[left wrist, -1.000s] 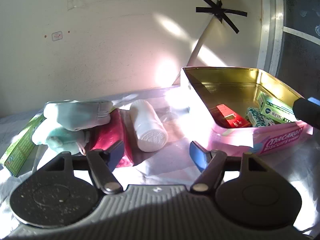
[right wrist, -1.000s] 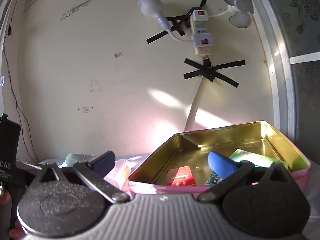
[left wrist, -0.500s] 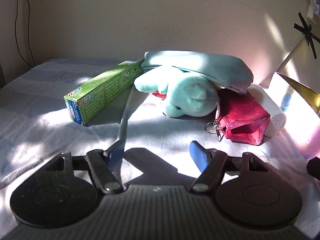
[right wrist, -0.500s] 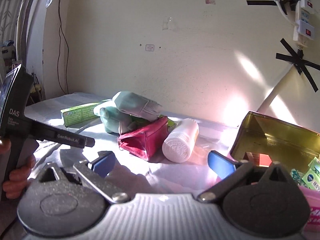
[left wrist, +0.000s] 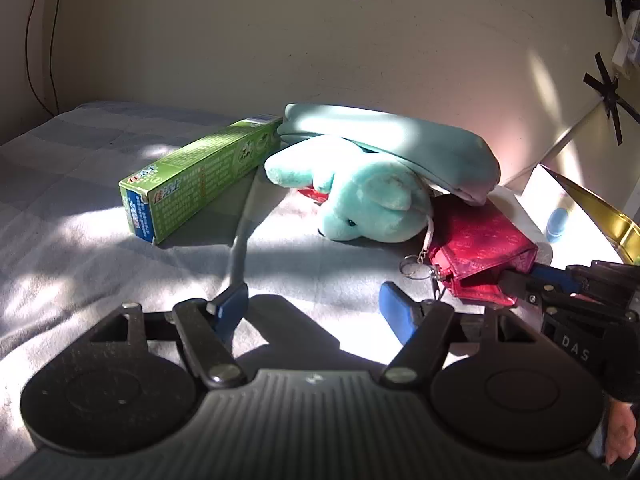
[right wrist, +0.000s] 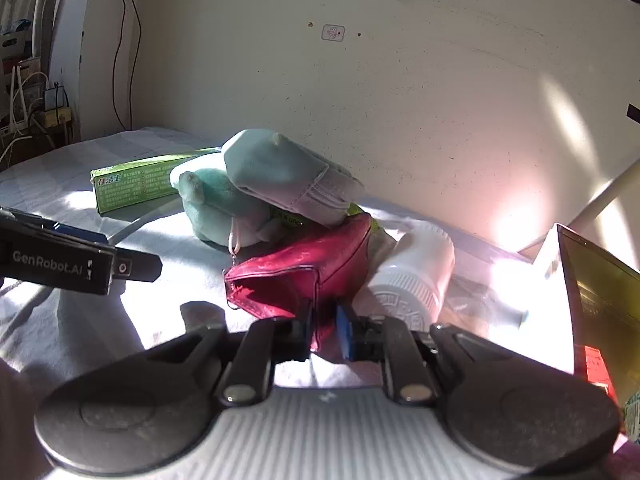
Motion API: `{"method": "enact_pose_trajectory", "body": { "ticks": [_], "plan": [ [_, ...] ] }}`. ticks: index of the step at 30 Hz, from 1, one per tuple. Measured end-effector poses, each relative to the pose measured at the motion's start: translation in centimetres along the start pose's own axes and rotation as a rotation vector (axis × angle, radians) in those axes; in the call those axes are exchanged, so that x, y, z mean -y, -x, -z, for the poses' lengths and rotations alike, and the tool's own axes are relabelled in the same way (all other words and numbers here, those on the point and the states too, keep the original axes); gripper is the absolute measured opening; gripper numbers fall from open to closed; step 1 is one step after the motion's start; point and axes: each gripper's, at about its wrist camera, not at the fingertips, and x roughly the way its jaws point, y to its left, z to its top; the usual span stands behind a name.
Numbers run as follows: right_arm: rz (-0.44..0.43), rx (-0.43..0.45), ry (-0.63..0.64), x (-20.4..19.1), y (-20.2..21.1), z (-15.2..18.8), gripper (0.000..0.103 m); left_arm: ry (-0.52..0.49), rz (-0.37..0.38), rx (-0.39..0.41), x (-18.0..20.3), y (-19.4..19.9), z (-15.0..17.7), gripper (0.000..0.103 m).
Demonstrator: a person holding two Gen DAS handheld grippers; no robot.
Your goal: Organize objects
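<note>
A red zip pouch [right wrist: 304,264] lies on the pale cloth in front of a pile. My right gripper [right wrist: 323,322] is shut on its near corner; the left wrist view shows the same grip from the side on the pouch [left wrist: 476,244]. A teal plush toy [left wrist: 360,196] lies under a teal fabric pouch [left wrist: 400,144], with a green toothpaste box [left wrist: 192,176] to their left. A white bottle [right wrist: 412,276] lies on its side right of the red pouch. My left gripper [left wrist: 312,312] hangs open over bare cloth, nothing between its fingers.
A gold-lined tin [right wrist: 592,280] with a few small packets stands open at the right edge. The wall runs close behind the pile. A keyring [left wrist: 414,268] hangs from the plush beside the red pouch. A hand [left wrist: 620,436] holds the right gripper's handle.
Both views swung left from the tin to the pile. The right gripper came down to the red pouch and closed on its corner. The left gripper has stayed open and still lately.
</note>
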Motion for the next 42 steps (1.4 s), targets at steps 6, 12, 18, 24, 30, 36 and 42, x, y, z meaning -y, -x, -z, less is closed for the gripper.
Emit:
{"method": "enact_pose_trajectory", "body": {
  "ticks": [6, 12, 18, 24, 30, 36, 42],
  "plan": [
    [-0.149, -0.016, -0.048, 2.8, 7.0, 3.6, 0.013, -0.004, 0.101, 0.01, -0.2, 0.4, 0.1, 0.076],
    [0.035, -0.014, -0.1, 7.2, 13.5, 8.1, 0.02, -0.087, 0.346, -0.017, 3.3, 1.5, 0.0, 0.081],
    [-0.088, 0.05, -0.316, 10.6, 16.2, 8.8, 0.022, -0.189, 0.504, -0.057, 7.7, 2.5, 0.4, 0.081],
    [-0.209, 0.026, -0.344, 8.5, 13.9, 8.7, 0.032, -0.226, 0.542, -0.128, 9.1, 1.4, 1.8, 0.08],
    [-0.239, -0.01, -0.311, 6.6, 11.8, 8.7, 0.025, -0.232, 0.589, -0.188, 10.6, 1.6, 2.5, 0.064],
    [-0.182, 0.163, -0.258, 8.8, 16.0, 6.5, 0.024, -0.274, 0.655, -0.04, 13.6, 5.3, -1.8, 0.063],
    [0.006, 0.234, -0.266, 14.1, 16.4, 5.3, 0.024, -0.408, 0.674, 0.027, 22.0, 2.7, -4.8, 0.064]
  ]
}}
